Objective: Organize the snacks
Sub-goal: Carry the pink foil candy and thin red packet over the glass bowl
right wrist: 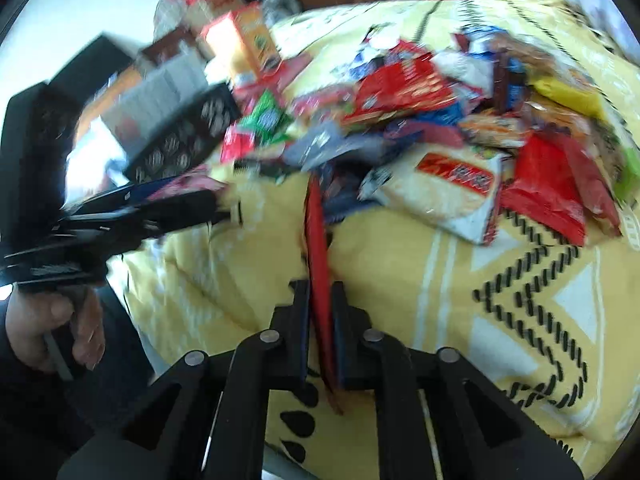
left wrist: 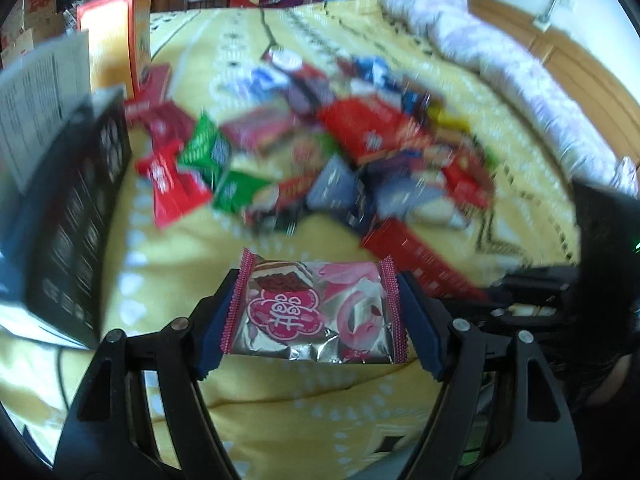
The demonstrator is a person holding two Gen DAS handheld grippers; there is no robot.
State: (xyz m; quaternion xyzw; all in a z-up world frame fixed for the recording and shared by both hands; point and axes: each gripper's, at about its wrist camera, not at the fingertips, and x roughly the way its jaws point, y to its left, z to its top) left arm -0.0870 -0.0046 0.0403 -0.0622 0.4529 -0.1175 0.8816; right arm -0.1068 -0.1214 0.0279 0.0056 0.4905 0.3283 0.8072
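Nearest the left wrist camera, the left gripper (left wrist: 316, 312) was clamped on a pink-and-silver snack packet (left wrist: 314, 314), its blue-padded fingers (left wrist: 218, 332) pressing the packet's crimped ends and holding it above the yellow patterned bedspread (left wrist: 168, 264). Beyond it a blurred heap of snack packets (left wrist: 340, 160) lay on the bedspread, with a black box (left wrist: 68, 216) standing at the left edge and an orange carton (left wrist: 116, 40) farther back. The right gripper's dark body showed at the right edge. In the right wrist view, the right gripper (right wrist: 320, 332) was closed tightly on a thin red packet (right wrist: 318, 264) seen edge-on, which stood upright between the fingers and reached toward the heap. A large white snack bag with a red label (right wrist: 444, 188) lay on the near side of the heap, just beside a red bag (right wrist: 544, 196). At the left, a hand (right wrist: 52, 328) held the left gripper's handle, with the black box behind it.
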